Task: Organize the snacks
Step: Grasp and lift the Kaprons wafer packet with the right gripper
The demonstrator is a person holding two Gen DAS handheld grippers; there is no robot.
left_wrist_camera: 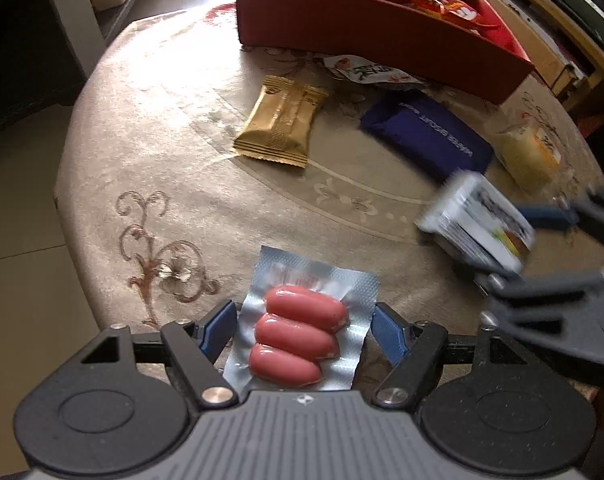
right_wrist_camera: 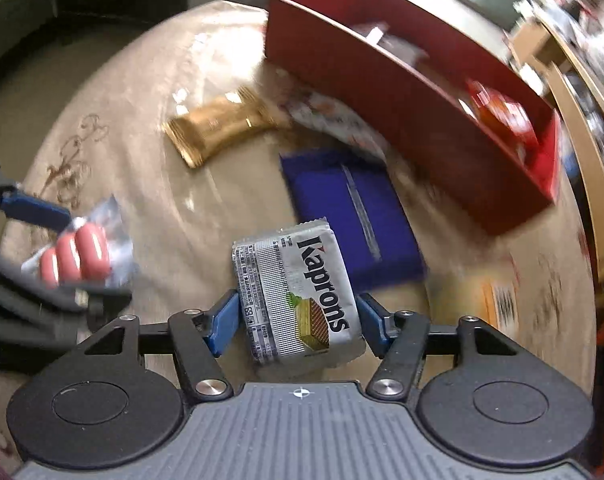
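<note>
In the left wrist view, the left gripper (left_wrist_camera: 304, 330) sits at the bottom centre, its blue fingers (left_wrist_camera: 221, 326) against both edges of a sausage pack (left_wrist_camera: 302, 332), grasping it just above the surface (left_wrist_camera: 141, 140). In the right wrist view, the right gripper (right_wrist_camera: 297, 320) at the bottom centre has a grey wafer pack (right_wrist_camera: 297, 296) between its fingers (right_wrist_camera: 223, 324); the pads touch its sides, so it looks grasped, though the picture is blurred.

Further off, in the middle of the left view, a gold packet (left_wrist_camera: 281, 122), a blue packet (left_wrist_camera: 428, 136) and a yellow packet (left_wrist_camera: 528, 152) lie on the surface, with a white printed wrapper (left_wrist_camera: 366, 70) touching the red box (left_wrist_camera: 382, 36) in the upper right, which already holds a red snack (left_wrist_camera: 446, 6).

Both packs likely belong in the box. To do it well, lift each above the near wall, keep the two grippers apart, and release only once over the inside.
</note>
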